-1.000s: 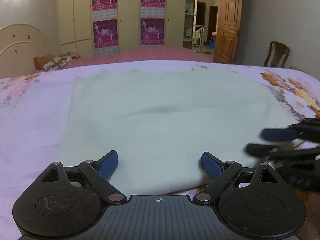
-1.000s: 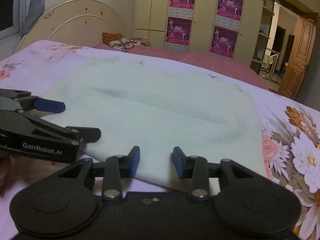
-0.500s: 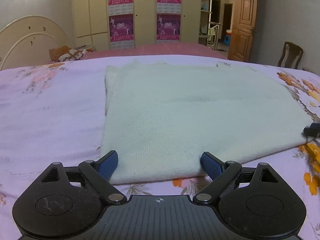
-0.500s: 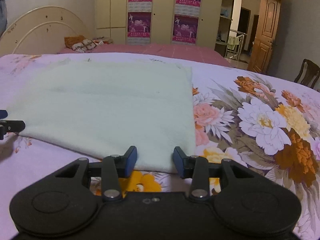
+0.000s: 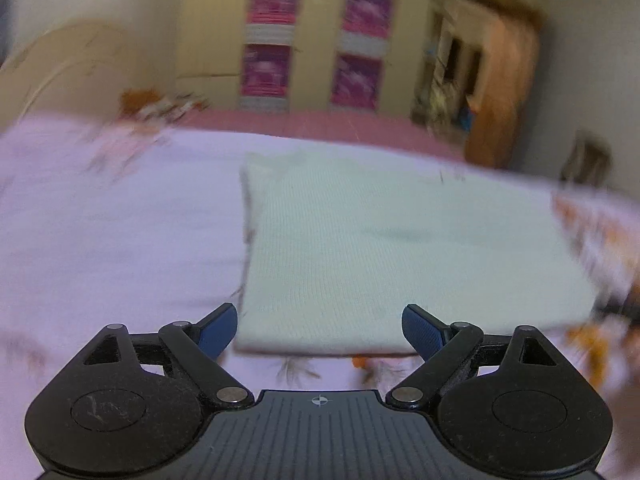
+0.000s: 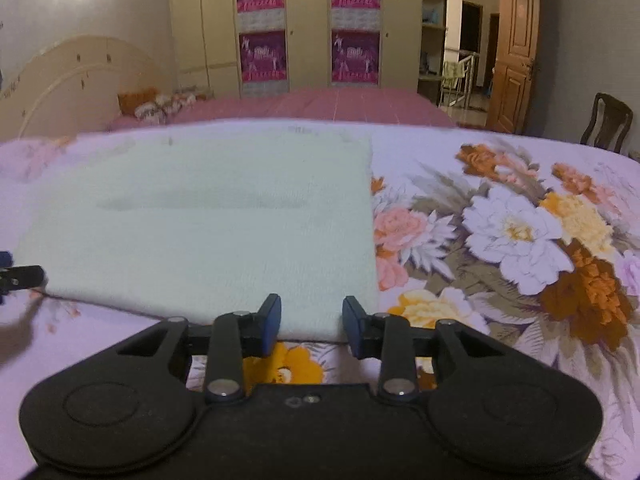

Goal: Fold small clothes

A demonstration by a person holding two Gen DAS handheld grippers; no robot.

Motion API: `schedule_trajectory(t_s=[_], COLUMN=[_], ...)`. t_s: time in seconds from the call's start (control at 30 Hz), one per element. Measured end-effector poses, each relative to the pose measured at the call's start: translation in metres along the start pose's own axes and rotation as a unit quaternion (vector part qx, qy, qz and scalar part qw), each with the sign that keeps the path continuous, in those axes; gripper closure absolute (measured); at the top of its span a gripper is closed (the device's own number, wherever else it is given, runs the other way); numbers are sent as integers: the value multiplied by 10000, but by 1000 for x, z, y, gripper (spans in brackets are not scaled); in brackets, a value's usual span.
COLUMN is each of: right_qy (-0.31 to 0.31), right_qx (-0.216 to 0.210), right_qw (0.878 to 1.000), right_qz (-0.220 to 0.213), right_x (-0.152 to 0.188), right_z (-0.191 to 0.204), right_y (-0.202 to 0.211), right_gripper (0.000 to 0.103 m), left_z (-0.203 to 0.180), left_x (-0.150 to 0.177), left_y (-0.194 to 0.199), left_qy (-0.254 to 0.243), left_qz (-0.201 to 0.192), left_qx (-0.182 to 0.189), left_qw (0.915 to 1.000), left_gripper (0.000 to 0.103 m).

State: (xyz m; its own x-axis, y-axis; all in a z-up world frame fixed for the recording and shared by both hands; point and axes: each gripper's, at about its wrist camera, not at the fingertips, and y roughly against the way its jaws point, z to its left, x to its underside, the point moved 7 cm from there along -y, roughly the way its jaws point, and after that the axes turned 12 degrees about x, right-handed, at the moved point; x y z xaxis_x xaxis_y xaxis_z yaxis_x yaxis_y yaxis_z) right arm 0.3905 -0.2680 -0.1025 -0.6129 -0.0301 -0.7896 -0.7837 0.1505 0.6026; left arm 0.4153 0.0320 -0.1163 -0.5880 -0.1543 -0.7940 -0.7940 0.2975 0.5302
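Observation:
A pale green knitted garment point(image 5: 392, 248) lies flat as a folded rectangle on the floral bedsheet; it also shows in the right wrist view point(image 6: 224, 220). My left gripper point(image 5: 320, 330) is open wide and empty, at the garment's near left corner. My right gripper point(image 6: 311, 320) is open with a narrower gap and empty, at the garment's near right corner. The left gripper's tip point(image 6: 20, 276) shows at the left edge of the right wrist view, beside the garment's left corner. The left wrist view is blurred by motion.
The lilac bedsheet point(image 6: 520, 232) with large flowers spreads to the right of the garment. A second bed with a pink cover point(image 6: 320, 104), a cream headboard point(image 6: 76, 80), a wardrobe with posters point(image 6: 308, 20), a wooden door point(image 6: 512, 56) and a chair point(image 6: 608, 120) stand behind.
Both grippers have moved apart from the garment's middle to its near corners, the left one leftward and the right one rightward. Both stayed open and empty. The garment has not moved.

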Motion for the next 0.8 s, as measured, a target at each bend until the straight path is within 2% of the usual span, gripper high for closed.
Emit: schedule_trajectory(t_s=[0.07,0.13,0.17,0.23,0.27,0.33,0.4,0.5,0.57,0.63,0.67,0.7,0.73,0.8], right_qy=[-67,-133,-164,-275,-337,-510,-668,-749,-741,-722,-707,-680,-660,-652], right_qx=[-71,-200,-271,-459,-561,-790,-1026,-1215,-1279,-1376,-1399,-1409,-1416,-1416], right_qw=[10000,9997,9995,9985,9977,9954,9923,9896,9889,9878,9876,9876,9877,9877], right_qz=[-21,-69,-85,-129,-147,-173,-180,-187,-168,-115,-109,-88,-72,-98], right_x=[2,-1,-3,-11,-15,-26,-38,-52,-58,-63,-65,-67,-70,-77], right_z=[-1,5,9,16,19,27,36,54,66,81,89,95,101,108], right_y=[7,14,14,15,14,11,4,-13,-27,-44,-49,-56,-58,-60], right_gripper=[69,69,69,70,75,87,92,95,96,97,97,97,97,97], left_z=[13,24,30,39,43,50,55,57,55,55,61,65,66,61], left_x=[8,16,19,23,23,19,15,7,-1,-6,-5,-2,-4,-19], left_y=[11,10,5,-9,-17,-30,-43,-60,-72,-85,-94,-99,-97,-84], left_qy=[986,1801,2224,3028,3307,3502,3642,3705,3689,3678,3737,3868,3968,3628], left_qz=[-179,-359,-371,-433,-534,-784,-1069,-1261,-1296,-1231,-1065,-931,-1013,-1331], left_qx=[282,476,577,806,879,824,819,803,799,802,760,733,792,888], left_qw=[9946,9818,9725,9486,9381,9298,9216,9167,9169,9182,9183,9145,9089,9180], left_gripper=[14,27,42,43,43,43,43,43,43,65,97,97,97,97])
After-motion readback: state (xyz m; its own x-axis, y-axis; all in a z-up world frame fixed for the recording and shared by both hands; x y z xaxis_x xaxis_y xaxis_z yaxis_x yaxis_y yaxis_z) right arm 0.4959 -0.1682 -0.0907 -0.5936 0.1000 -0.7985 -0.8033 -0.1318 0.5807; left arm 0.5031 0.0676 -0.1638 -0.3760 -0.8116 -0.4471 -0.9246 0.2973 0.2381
